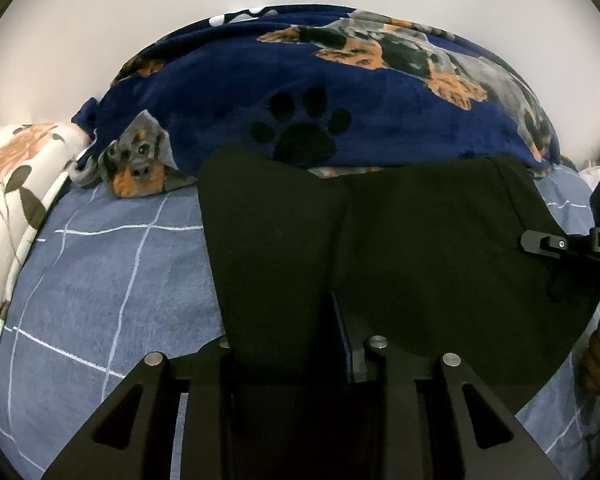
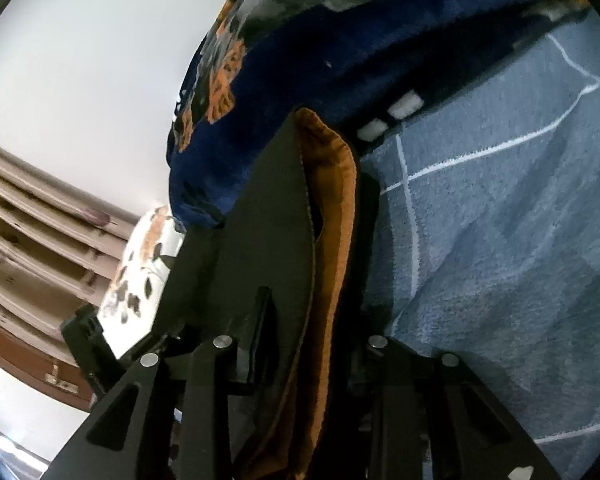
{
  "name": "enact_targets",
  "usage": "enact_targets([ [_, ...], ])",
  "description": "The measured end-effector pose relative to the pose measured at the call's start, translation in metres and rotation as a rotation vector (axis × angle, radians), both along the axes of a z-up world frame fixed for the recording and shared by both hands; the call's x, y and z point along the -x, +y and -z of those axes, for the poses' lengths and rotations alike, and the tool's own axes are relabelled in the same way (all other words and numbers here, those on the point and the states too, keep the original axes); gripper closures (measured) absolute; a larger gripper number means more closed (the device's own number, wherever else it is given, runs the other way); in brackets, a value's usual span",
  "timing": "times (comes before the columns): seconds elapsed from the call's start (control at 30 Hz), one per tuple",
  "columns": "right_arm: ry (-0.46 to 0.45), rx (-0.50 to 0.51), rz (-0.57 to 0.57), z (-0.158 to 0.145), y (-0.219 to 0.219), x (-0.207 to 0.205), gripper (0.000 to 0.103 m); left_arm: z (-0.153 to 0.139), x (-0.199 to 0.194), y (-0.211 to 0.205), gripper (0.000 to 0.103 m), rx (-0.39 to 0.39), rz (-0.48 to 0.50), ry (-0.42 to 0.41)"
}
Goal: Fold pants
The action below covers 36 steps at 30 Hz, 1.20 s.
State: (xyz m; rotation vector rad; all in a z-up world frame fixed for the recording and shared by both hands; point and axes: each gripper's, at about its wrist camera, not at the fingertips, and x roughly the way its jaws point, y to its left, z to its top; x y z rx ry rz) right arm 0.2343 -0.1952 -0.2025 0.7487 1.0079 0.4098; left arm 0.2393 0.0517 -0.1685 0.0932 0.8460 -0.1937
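**Black pants held up over the bed, one tool on each side**

The left wrist view shows the whole spread: the black pants [image 1: 400, 248] hang across a blue checked bedsheet [image 1: 100, 280], their near edge running down between the fingers of the left tool [image 1: 292, 320]. The cloth is between those fingers, but dark fabric against dark metal hides whether the pads press it, so I cannot tell its grip. At the right edge of that view the right tool [image 1: 560, 244] meets the far side of the pants.

The right wrist view gives what the other lacks: the right tool [image 2: 300, 340] stands narrow, clamped on a bunched fold of the pants [image 2: 268, 208], whose orange-brown lining [image 2: 336, 200] shows edge-on.

Behind the pants lies a navy fleece blanket [image 1: 228, 92] with dog and paw prints, heaped against the wall. A floral pillow [image 1: 16, 184] sits at the left of the bed.
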Motion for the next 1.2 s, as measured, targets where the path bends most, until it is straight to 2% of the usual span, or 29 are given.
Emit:
enact_targets([
  [0.3,-0.009,0.121,0.019,-0.004,0.013,-0.003,0.072,0.007,0.005,0.003,0.065,-0.008,-0.020,-0.048],
  [0.73,-0.037,0.173,0.041,-0.008,0.022,0.001,0.069,0.010,0.006,0.004,0.060,0.002,-0.040,-0.062],
  [1.03,-0.063,0.245,0.045,-0.012,0.031,0.002,0.065,0.011,0.006,0.004,0.056,-0.007,-0.056,-0.065],
  [1.2,-0.083,0.322,0.029,-0.015,0.043,0.002,0.057,0.011,0.006,0.003,0.056,-0.011,-0.057,-0.066],
])
